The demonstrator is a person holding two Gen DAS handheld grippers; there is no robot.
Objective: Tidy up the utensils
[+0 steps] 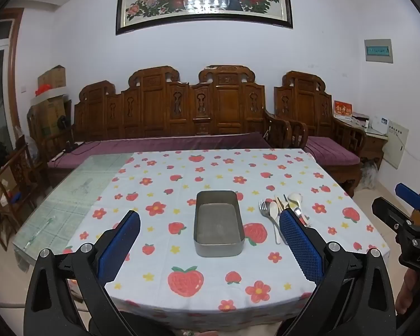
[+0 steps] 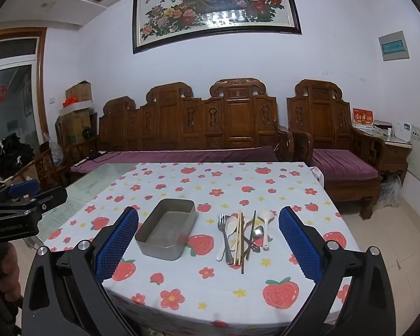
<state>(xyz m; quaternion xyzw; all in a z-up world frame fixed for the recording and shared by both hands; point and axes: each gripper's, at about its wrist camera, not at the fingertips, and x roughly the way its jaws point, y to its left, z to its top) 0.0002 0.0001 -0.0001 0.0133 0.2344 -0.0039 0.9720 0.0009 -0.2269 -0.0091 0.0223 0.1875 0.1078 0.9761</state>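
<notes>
Both jaws spread wide, nothing held: left gripper (image 1: 210,240), right gripper (image 2: 208,240). Metal fork (image 2: 223,235) looks slick and thin, so I'd pinch mid-handle; empty tin (image 2: 165,235) waits beside.

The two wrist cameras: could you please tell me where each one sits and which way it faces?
Left wrist: on the left claw, open above the near table edge, facing the tin and sofa; the right claw shows at right.
Right wrist: on the right claw, open, facing the utensils; the left claw and a hand show at left.
Shared: tin, utensils, tablecloth, sofa, painting.
</notes>
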